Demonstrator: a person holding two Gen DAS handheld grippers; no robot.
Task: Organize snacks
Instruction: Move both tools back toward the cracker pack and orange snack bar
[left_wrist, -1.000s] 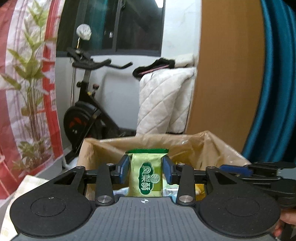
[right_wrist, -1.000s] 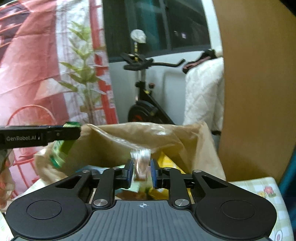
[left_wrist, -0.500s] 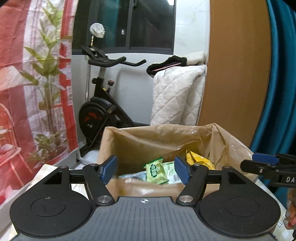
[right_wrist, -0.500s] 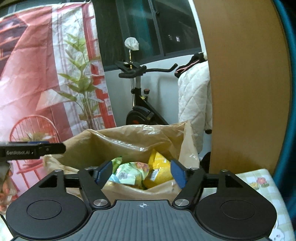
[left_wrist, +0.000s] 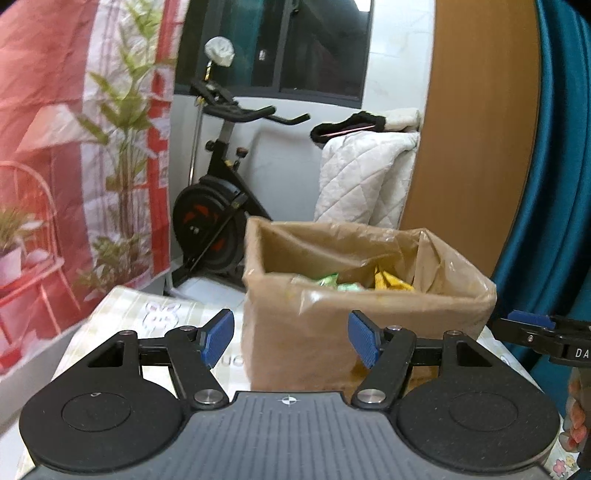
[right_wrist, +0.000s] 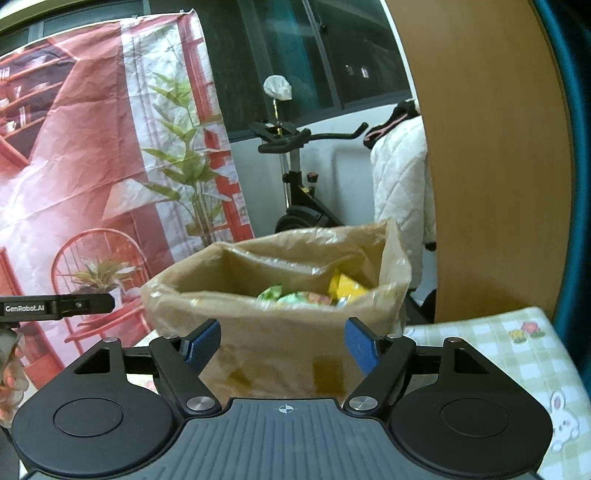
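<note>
Both empty and spread wide: left tool (left_wrist: 291, 338) and right tool (right_wrist: 282, 343), blue pads apart with nothing between them. Straight ahead of each, just beyond the fingertips and a little higher, the brown paper bag (left_wrist: 332, 332) upright on the bench (right_wrist: 491, 343) with its checked cloth. Inside, below the rim, green snack packets (right_wrist: 291, 295) toward the middle and a yellow packet (right_wrist: 345, 286) toward the bag's right side. Neither tool clearly nearer; no loose snack visible outside the bag.

Bag (left_wrist: 365, 325) — glossy, crinkled brown plastic.
</note>
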